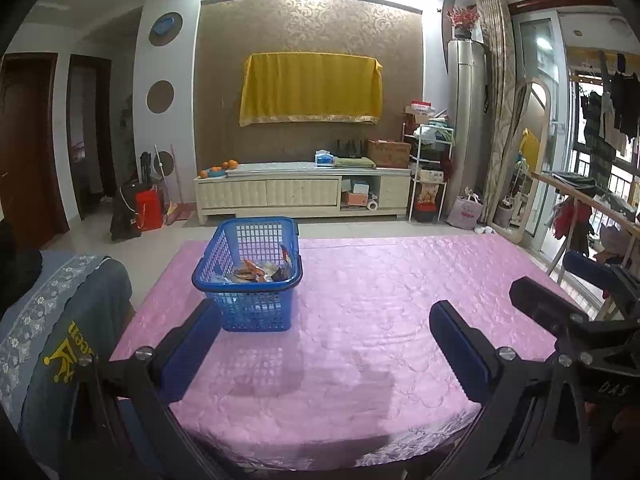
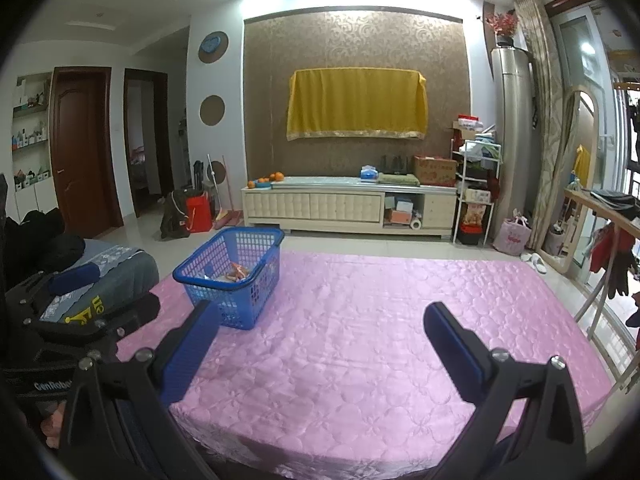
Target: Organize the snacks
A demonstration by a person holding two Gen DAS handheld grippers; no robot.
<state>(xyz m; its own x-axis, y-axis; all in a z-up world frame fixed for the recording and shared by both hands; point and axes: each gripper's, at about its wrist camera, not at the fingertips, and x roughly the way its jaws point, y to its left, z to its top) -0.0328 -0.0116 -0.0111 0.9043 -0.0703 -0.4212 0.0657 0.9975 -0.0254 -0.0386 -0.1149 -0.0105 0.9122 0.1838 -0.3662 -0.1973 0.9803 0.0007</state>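
snack packets (image 1: 256, 270) in basket mostly hidden, count unclear | 1 blue basket (image 1: 250, 276) near counter (image 1: 360, 320) far-left corner | left hand-held gripper (image 1: 324, 344) wide open, empty | right hand-held gripper (image 2: 320, 344) wide open, empty

Black frames, blue-padded fingers (image 1: 460, 344), silver screws (image 2: 500, 354).

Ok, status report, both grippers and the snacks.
Left gripper open, empty. Right gripper open, empty. Snack packets in blue basket on pink cloth. Nothing in the way.
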